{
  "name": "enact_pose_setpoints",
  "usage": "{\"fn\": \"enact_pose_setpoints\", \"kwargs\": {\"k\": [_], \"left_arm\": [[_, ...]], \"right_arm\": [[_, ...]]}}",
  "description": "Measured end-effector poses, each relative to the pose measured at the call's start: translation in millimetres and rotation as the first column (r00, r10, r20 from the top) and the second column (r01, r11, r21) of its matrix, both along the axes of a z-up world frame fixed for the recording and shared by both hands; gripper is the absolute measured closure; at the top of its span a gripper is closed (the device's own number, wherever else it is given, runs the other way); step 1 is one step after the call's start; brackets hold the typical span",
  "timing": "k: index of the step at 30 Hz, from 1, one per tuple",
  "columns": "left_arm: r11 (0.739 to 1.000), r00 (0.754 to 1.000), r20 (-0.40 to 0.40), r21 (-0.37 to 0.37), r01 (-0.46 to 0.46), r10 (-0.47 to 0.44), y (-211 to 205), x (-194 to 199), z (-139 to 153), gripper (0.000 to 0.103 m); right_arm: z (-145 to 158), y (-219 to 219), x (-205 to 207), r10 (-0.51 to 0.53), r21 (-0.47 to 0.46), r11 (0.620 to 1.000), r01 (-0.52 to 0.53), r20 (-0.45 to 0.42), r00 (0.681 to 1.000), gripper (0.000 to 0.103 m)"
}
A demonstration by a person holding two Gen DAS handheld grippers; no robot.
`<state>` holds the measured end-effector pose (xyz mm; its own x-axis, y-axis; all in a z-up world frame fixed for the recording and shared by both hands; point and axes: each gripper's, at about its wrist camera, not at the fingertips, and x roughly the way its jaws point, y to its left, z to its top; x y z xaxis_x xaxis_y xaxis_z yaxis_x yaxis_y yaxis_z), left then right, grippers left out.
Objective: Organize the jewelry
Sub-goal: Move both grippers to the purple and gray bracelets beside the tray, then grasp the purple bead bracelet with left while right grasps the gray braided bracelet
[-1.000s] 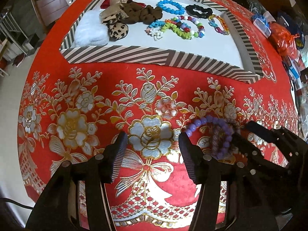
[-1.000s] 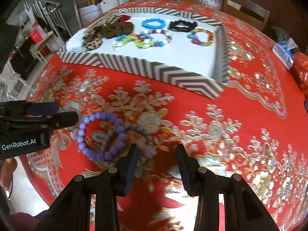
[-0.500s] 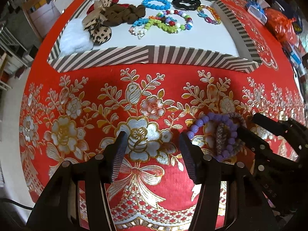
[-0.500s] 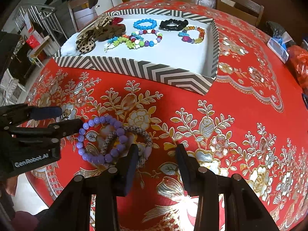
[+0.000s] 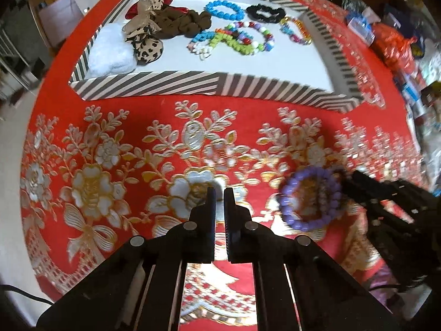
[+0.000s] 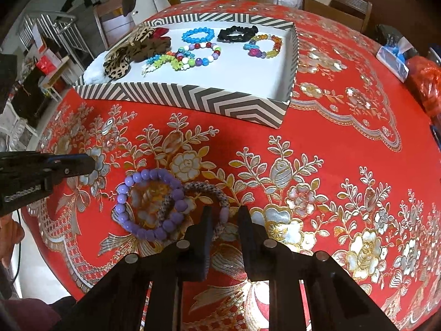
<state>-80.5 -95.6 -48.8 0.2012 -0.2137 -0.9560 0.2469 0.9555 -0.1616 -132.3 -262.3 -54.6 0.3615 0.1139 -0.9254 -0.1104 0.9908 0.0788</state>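
Note:
A purple bead bracelet (image 6: pixel 150 205) lies on the red tablecloth, overlapping a woven beige bracelet (image 6: pixel 209 193). My right gripper (image 6: pixel 224 216) has its jaws narrowed around the near part of the woven bracelet. My left gripper (image 5: pixel 218 198) is shut and empty over the cloth, left of the purple bracelet (image 5: pixel 311 198); it shows in the right wrist view (image 6: pixel 69 165) at the left edge. A striped tray (image 6: pixel 193 100) beyond holds several bracelets and scrunchies.
The tray (image 5: pixel 193 87) has a white pad (image 5: pixel 111 55), leopard bow (image 5: pixel 146 47), brown scrunchie (image 5: pixel 179 23), blue bracelet (image 5: pixel 224 9) and black scrunchie (image 5: pixel 264 13). Bags and packets (image 5: pixel 391 44) lie at the table's right. Chairs (image 6: pixel 333 2) stand behind.
My left gripper has shut from wide open. My right gripper has narrowed and moved forward onto the woven bracelet. The left wrist view shifted and blurred.

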Motion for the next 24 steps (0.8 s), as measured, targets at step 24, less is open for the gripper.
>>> {"fn": "enact_pose_setpoints", "kwargs": {"k": [24], "left_arm": [[0.994, 0.997, 0.039, 0.09, 0.066, -0.07, -29, -7, -13, 0.095]], "right_arm": [[6, -15, -6, -0.035, 0.013, 0.999, 0.035, 0.033, 0.999, 0.093]]}}
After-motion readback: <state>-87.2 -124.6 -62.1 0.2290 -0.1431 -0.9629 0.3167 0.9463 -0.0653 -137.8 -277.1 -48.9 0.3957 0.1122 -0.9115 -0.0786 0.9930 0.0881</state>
